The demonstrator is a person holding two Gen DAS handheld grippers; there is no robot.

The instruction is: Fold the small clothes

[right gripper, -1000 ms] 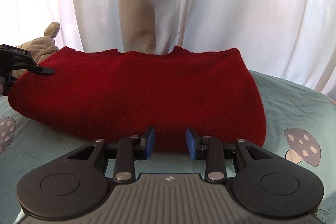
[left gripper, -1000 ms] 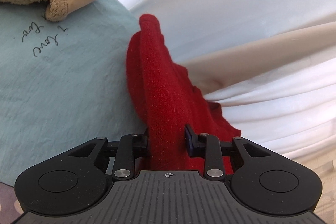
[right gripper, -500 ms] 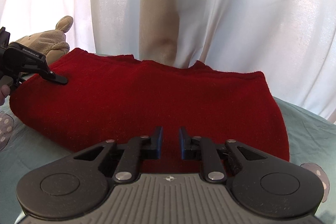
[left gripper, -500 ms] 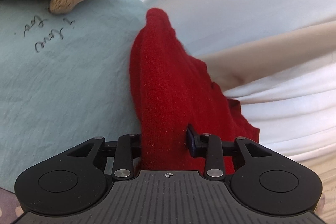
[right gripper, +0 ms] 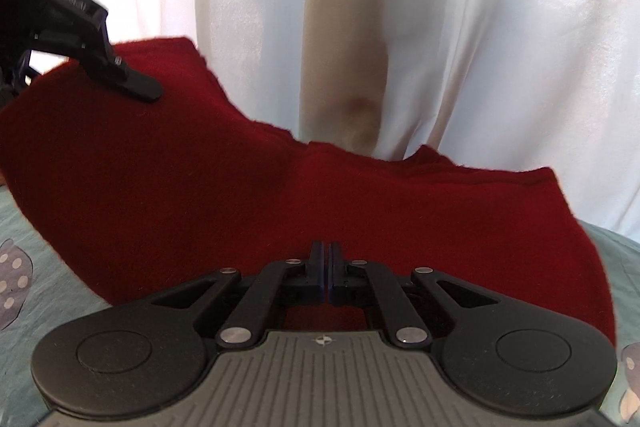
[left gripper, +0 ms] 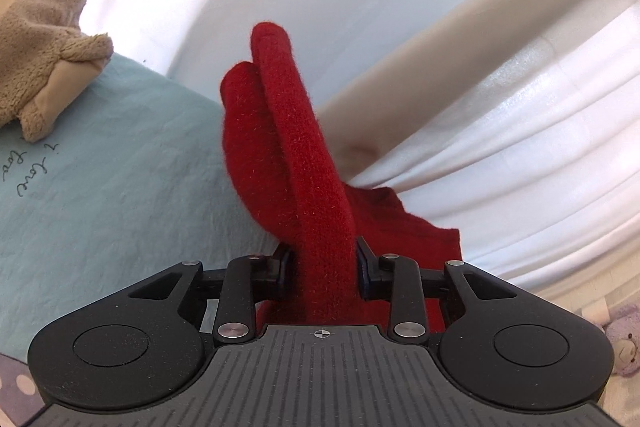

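Observation:
A red knitted garment [right gripper: 280,195] lies folded on the light blue sheet [left gripper: 100,187]. My left gripper [left gripper: 322,263] is shut on the garment's thick folded left edge [left gripper: 304,163] and holds it raised off the sheet. In the right wrist view the left gripper [right gripper: 136,87] shows at upper left, lifting that end. My right gripper [right gripper: 325,267] has its jaws together at the garment's near edge; whether cloth is pinched between them is hidden.
A tan plush toy [left gripper: 44,27] sits on the sheet at far left. White and beige curtains [right gripper: 440,27] hang right behind the garment. A small lilac plush [left gripper: 624,343] lies at lower right. Mushroom prints [right gripper: 12,279] mark the sheet.
The left gripper has lifted the garment's left end upward. The right gripper's jaws have closed from open to together at the near edge and moved closer to the garment.

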